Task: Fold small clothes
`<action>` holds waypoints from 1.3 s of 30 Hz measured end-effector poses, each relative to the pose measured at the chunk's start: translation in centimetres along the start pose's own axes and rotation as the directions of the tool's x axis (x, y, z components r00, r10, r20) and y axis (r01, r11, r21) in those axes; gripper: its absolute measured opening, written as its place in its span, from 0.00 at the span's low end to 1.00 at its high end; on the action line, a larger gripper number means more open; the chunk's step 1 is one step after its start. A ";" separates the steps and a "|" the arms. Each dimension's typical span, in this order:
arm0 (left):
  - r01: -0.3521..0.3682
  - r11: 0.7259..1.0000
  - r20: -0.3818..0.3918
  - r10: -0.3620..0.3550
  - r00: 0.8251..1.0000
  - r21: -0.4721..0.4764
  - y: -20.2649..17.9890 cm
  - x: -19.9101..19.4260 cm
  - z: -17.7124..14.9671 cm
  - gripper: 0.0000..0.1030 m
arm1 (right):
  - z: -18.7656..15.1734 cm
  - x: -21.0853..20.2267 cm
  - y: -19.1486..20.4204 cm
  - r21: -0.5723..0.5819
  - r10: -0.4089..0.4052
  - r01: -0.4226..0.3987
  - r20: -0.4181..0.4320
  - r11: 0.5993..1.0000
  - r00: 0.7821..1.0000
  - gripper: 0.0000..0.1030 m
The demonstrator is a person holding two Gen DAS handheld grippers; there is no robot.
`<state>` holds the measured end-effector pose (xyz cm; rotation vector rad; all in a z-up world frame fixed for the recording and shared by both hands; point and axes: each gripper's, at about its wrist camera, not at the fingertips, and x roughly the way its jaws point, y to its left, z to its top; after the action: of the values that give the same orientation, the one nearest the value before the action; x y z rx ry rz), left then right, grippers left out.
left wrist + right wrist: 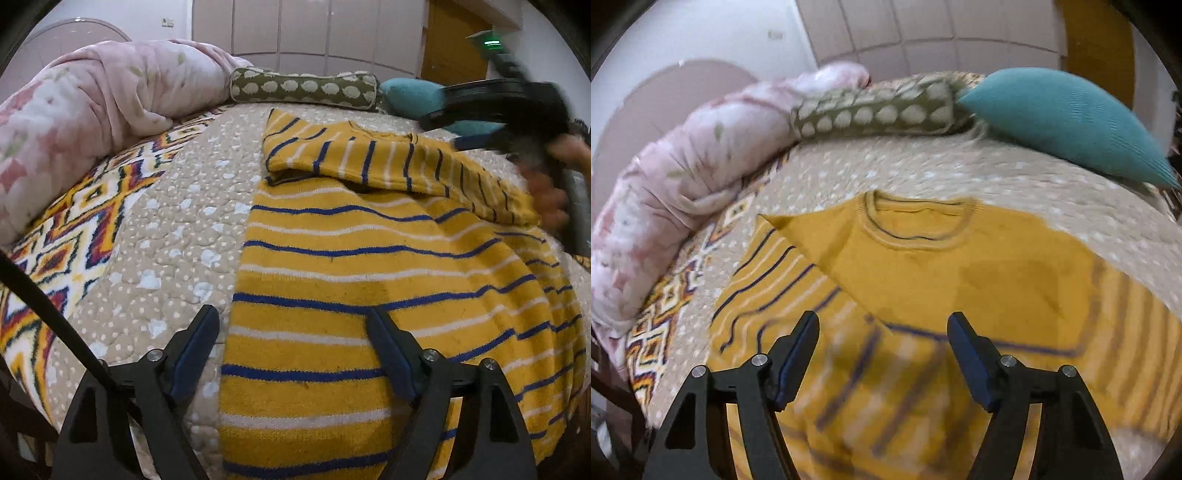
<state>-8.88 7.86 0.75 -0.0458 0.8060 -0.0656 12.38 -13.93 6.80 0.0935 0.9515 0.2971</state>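
Note:
A small yellow sweater [351,266] with blue and white stripes lies on the beige dotted bedspread [177,229]. One sleeve [369,155] is folded across its upper part. My left gripper [291,321] is open and empty, low over the sweater's left edge near the hem. In the right wrist view the sweater [923,266] shows its round collar [916,221] and plain yellow chest. My right gripper [882,325] is open and empty above the sweater's middle. It also shows blurred, held by a hand, in the left wrist view [517,110].
A pink floral duvet [85,122] is bunched along the left of the bed. An olive pillow with white spots [303,88] and a teal cushion [1067,122] lie at the far edge. A patterned blanket [74,229] lies at the left.

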 end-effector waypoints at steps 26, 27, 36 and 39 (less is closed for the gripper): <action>0.018 1.000 0.138 -0.022 0.990 0.026 -0.2 -0.7 -1.7 0.82 | 3.8 -1.8 0.1 -0.097 -0.168 0.163 -0.041 0.982 0.985 0.49; 0.017 1.000 0.138 -0.021 0.990 0.026 -0.3 -0.7 -1.7 0.82 | 2.9 -3.0 -1.4 -0.067 -0.162 0.159 -0.047 0.985 0.986 0.51; 0.122 0.992 0.126 -0.117 0.985 -0.029 1.8 -4.9 2.4 0.82 | -7.5 -7.9 -10.5 0.057 -0.220 0.224 -0.076 0.973 0.973 0.59; 0.035 0.997 0.101 -0.042 0.994 0.070 1.9 -2.9 6.2 0.83 | -8.8 -6.9 -10.7 0.066 -0.220 0.224 -0.066 0.972 0.973 0.59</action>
<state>-6.32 10.06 7.05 -0.0004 0.6998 -0.1261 3.67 -26.61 4.91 0.0444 1.0213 0.0585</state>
